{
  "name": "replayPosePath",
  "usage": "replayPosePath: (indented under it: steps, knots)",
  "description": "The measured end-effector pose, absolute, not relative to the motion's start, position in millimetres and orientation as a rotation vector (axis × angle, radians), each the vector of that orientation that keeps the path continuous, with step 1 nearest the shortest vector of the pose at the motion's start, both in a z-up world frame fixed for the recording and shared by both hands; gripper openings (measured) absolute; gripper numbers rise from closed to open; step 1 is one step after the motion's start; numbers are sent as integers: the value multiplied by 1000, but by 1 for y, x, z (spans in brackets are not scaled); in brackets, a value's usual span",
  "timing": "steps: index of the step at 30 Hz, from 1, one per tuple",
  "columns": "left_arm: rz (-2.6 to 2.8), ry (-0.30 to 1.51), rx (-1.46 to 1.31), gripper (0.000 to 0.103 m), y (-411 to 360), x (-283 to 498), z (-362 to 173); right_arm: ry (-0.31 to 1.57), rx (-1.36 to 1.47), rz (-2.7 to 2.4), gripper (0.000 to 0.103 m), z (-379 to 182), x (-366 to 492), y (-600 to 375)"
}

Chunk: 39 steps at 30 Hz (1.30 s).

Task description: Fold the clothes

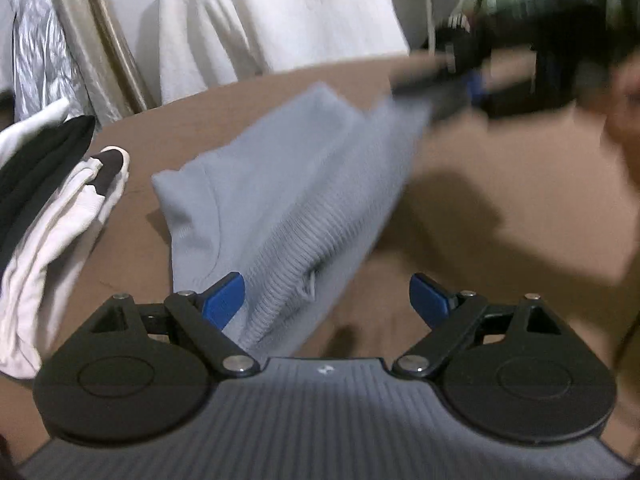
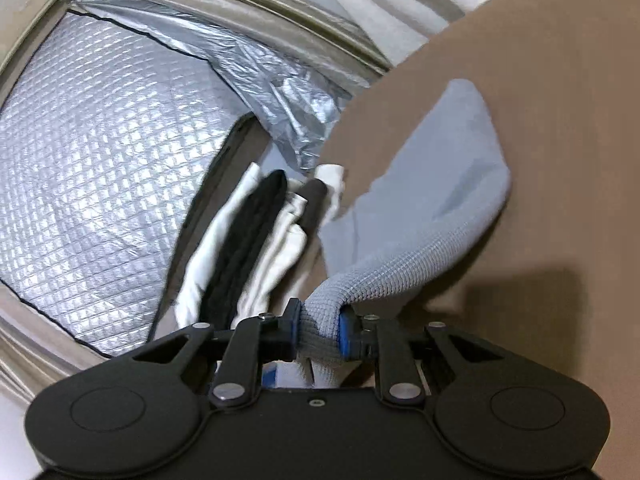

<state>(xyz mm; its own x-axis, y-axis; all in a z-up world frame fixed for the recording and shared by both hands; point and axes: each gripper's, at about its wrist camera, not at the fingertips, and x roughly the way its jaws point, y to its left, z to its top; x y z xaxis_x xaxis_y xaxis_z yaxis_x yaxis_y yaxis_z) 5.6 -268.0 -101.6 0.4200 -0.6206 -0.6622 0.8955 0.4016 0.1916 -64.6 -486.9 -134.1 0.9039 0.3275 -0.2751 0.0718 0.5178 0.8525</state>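
Spreading under everything is a round brown tabletop (image 1: 500,184), smooth and matte, its curved far edge running in front of a hanging white cloth (image 1: 272,20). Beside that cloth a crinkled silver quilted foil sheet (image 2: 100,152) fills a pale beige frame (image 2: 224,4) behind the table.

On the tabletop lies the light blue knitted garment with a ribbed hem (image 1: 288,184), partly folded into layers; one end rests on the table while the other rises toward the upper right of the left wrist view. At the table's left edge, just beside the blue garment, sits a pile of white and black clothes (image 1: 52,208), bunched and overlapping.

The right gripper (image 2: 320,330), black with blue pads, is clamped on a gathered ribbed edge of the blue garment, the fabric pinched tightly between its fingers. From the left wrist view it appears blurred at the garment's lifted corner.

The left gripper (image 1: 326,300) has its fingers spread wide apart, holding nothing; its left blue pad (image 1: 224,300) overlaps the near hem of the blue garment, though whether it touches is unclear.
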Motion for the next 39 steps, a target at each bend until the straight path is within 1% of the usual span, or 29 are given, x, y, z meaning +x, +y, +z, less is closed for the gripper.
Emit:
replayPosePath:
  steps: [1,2,3,5,7,8,9,10,12,13,14,15,16,17,18,20,24,26,29,32,34,37,39]
  knots:
    - [-1001,536,641,90,-276,2,-110,428,1017,169,22,-132,-65,-486]
    - [-973,515,670,87,-279,3,-116,424,1008,172,22,-131,-66,-485]
    - [-923,507,711,81,-281,6,-121,421,999,172,22,-131,-67,-484]
    - [-824,490,789,36,-287,12,-131,411,1011,166,22,-136,-72,-487]
    - [-814,511,755,22,-283,23,-131,421,1024,147,22,-143,-75,-488]
    - [-813,522,729,19,-281,26,-129,430,1027,133,22,-146,-77,-488]
    - [-812,533,703,18,-280,29,-127,440,1043,122,22,-150,-78,-488]
    - [-804,527,692,17,-279,30,-125,449,1078,122,27,-154,-78,-488]
    - [-794,496,684,17,-275,25,-121,466,1149,118,40,-163,-80,-488]
    - [-792,490,677,17,-273,23,-118,470,1185,110,59,-169,-80,-486]
    - [-789,484,671,16,-272,21,-116,483,1221,104,68,-176,-81,-484]
    - [-786,481,665,16,-272,20,-116,518,1248,102,68,-185,-80,-481]
    - [-782,478,659,16,-272,19,-115,561,1261,90,63,-194,-78,-478]
    - [-776,474,656,16,-272,18,-115,579,1261,73,38,-199,-78,-475]
    - [-770,469,652,16,-272,17,-115,576,1253,70,22,-201,-78,-473]
    - [-763,451,637,15,-267,13,-109,557,1224,67,22,-199,-81,-468]
    - [-756,424,575,14,-250,4,-88,448,1122,130,21,-158,-95,-457]
    - [-759,425,535,14,-238,-5,-77,446,1086,163,21,-140,-107,-447]
    - [-766,453,475,14,-212,-26,-62,536,1033,185,21,-122,-125,-426]
    - [-790,510,449,14,-175,-57,-50,624,1069,212,21,-115,-155,-403]
    - [-823,518,467,14,-153,-81,-41,652,1093,239,21,-111,-178,-388]
    - [-871,525,525,15,-144,-95,-32,686,1104,254,21,-106,-194,-384]
    - [-886,539,514,16,-152,-86,-32,700,1127,245,21,-105,-193,-393]
